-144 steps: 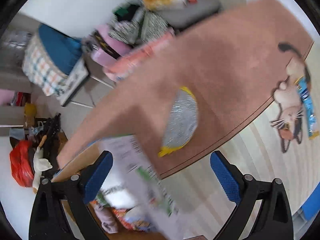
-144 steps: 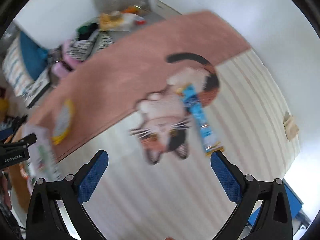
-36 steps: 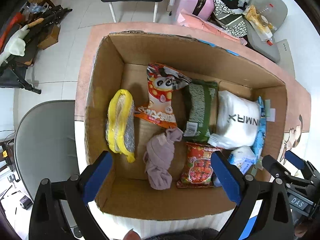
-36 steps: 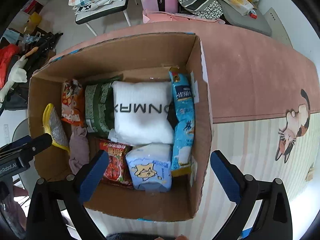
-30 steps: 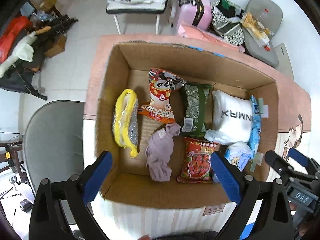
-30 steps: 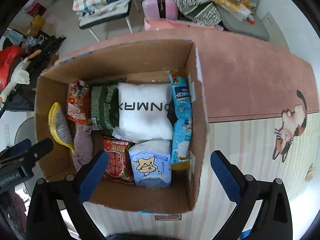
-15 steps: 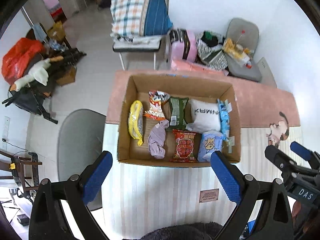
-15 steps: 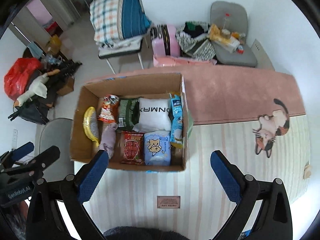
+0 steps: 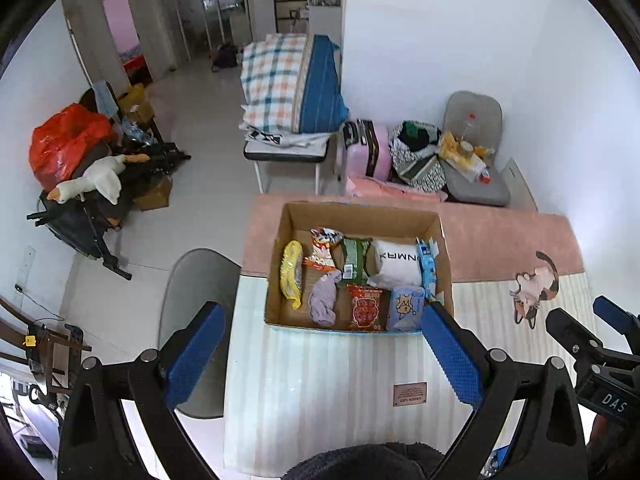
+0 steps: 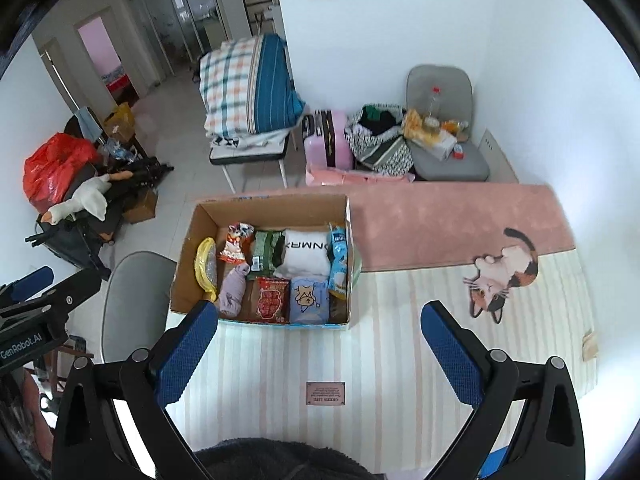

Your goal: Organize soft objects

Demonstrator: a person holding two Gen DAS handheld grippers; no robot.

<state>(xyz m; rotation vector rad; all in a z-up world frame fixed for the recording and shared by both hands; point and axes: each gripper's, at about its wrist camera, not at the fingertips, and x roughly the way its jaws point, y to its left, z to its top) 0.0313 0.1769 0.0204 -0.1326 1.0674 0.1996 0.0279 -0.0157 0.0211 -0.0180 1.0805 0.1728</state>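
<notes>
An open cardboard box (image 9: 447,264) (image 10: 182,264) stands on the striped table cloth. It holds several soft things: a yellow pouch (image 9: 291,272), a lilac cloth (image 9: 323,300), a red snack pack (image 9: 364,307), a white pillow pack (image 9: 397,267) (image 10: 305,257), a light blue tissue pack (image 9: 405,307) (image 10: 309,299) and a blue sachet (image 10: 338,258). My left gripper (image 9: 322,346) and right gripper (image 10: 319,344) are both open and empty, held high above the table, well back from the box.
A pink mat (image 10: 448,220) covers the table's far part, with a cat picture (image 10: 500,272) at the right. A grey chair (image 9: 200,320) stands left of the table. Beyond are a bench with folded bedding (image 9: 292,88), a pink suitcase (image 9: 366,152) and floor clutter (image 9: 92,176).
Both grippers have risen and pulled back from the box, so the whole room shows now. The box's contents have not moved.
</notes>
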